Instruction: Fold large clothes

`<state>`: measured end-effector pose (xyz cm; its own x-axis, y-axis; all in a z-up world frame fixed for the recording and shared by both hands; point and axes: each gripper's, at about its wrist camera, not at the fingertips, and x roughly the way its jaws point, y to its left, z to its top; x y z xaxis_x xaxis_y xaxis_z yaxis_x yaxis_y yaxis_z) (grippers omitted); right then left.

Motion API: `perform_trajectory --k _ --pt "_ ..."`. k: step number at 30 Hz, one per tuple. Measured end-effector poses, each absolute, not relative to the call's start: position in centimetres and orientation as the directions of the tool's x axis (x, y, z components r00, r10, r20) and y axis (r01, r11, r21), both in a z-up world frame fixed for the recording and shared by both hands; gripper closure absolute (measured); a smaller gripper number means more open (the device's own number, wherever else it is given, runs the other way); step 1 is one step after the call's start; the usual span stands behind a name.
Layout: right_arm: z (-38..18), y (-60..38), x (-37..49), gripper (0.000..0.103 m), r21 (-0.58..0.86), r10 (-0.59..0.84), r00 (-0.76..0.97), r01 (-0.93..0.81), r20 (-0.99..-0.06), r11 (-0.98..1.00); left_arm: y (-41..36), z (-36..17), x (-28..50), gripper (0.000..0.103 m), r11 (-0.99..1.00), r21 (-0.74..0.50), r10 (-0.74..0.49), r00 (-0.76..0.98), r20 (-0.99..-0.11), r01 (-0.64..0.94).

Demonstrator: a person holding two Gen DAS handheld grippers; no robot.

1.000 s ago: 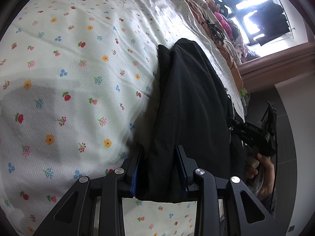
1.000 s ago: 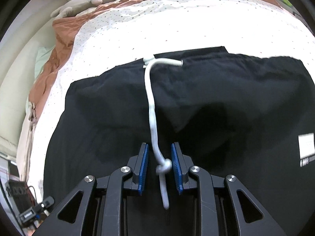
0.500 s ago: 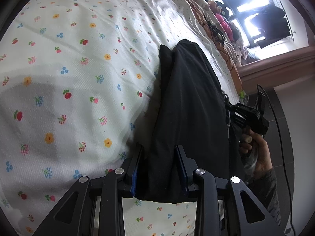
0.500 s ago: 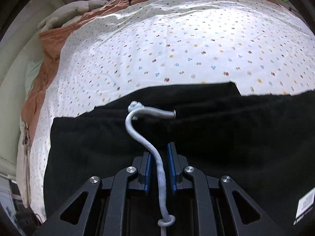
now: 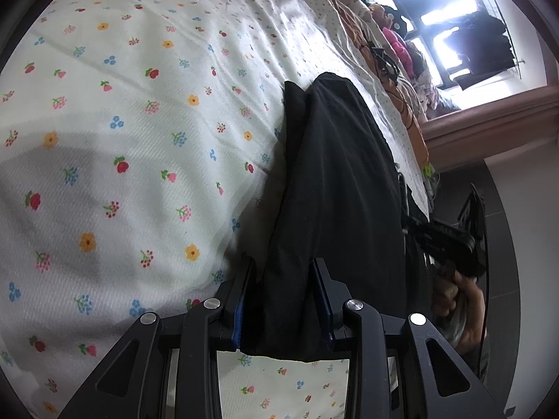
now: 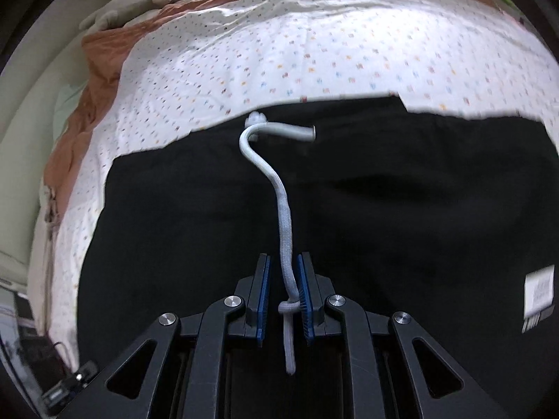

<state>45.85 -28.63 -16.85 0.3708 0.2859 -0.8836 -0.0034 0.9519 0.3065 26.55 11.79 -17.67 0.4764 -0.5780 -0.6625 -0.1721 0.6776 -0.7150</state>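
A large black garment (image 5: 335, 188) lies on the flowered bedsheet (image 5: 132, 132). My left gripper (image 5: 282, 265) is shut on a folded edge of it, and the cloth bunches between the blue pads. In the right wrist view the same black garment (image 6: 384, 209) spreads wide across the sheet, with a white drawstring (image 6: 283, 216) running down between the fingers. My right gripper (image 6: 283, 262) stands just above the cloth with a narrow gap around the drawstring and its knot. The right gripper and the hand that holds it also show in the left wrist view (image 5: 450, 244).
An orange-brown quilt (image 6: 104, 49) and a grey pillow (image 6: 139, 3) lie at the far side of the bed. A white label (image 6: 539, 289) sits on the garment's right part. A bright window (image 5: 447, 17) and a wooden frame stand beyond the bed.
My right gripper closed on the drawstring and pulled back, then opened a little and moved forward again over the garment. My left gripper kept its hold and barely moved.
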Motion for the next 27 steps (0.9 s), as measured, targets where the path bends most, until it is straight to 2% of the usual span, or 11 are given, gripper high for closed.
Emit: perform_trajectory --k 7,9,10,11,12,18,21,25,27 --pt "-17.0 -28.7 42.9 0.086 0.327 0.306 0.358 -0.001 -0.882 0.945 11.5 -17.2 26.4 0.069 0.692 -0.699 -0.561 0.474 -0.679 -0.182" --pt "-16.9 -28.7 42.5 0.080 0.327 0.307 0.346 -0.001 -0.887 0.945 11.3 -17.1 26.4 0.069 0.696 -0.692 -0.554 0.471 -0.687 -0.191" --pt "-16.8 -28.7 42.3 0.068 0.335 0.316 0.342 -0.005 -0.885 0.942 11.3 -17.1 26.5 0.069 0.697 -0.690 -0.551 0.471 -0.689 -0.194" --pt "-16.5 -28.8 42.1 0.060 0.337 0.319 0.347 -0.010 -0.882 0.941 11.2 -17.0 26.5 0.069 0.698 -0.688 -0.549 0.470 -0.691 -0.197" --pt "-16.1 -28.9 41.8 0.059 0.330 0.313 0.359 -0.014 -0.879 0.944 11.1 -17.0 26.6 0.069 0.696 -0.690 -0.550 0.469 -0.691 -0.199" --pt "-14.1 -30.5 39.4 0.059 0.342 0.312 0.422 -0.006 -0.851 0.940 10.8 -16.9 27.0 0.069 0.703 -0.682 -0.547 0.459 -0.700 -0.202" --pt "-13.3 -31.1 37.5 0.059 0.343 0.308 0.454 -0.005 -0.836 0.939 10.8 -16.1 26.8 0.082 0.700 -0.691 -0.555 0.472 -0.685 -0.180" --pt "-13.5 -30.9 34.3 0.059 0.360 0.341 0.466 -0.050 -0.816 0.932 10.6 -14.2 26.7 0.086 0.687 -0.712 -0.567 0.503 -0.652 -0.147" --pt "-13.9 -30.4 33.2 0.069 0.375 0.360 0.466 -0.064 -0.808 0.925 10.2 -12.8 26.6 0.087 0.687 -0.716 -0.571 0.519 -0.636 -0.121"
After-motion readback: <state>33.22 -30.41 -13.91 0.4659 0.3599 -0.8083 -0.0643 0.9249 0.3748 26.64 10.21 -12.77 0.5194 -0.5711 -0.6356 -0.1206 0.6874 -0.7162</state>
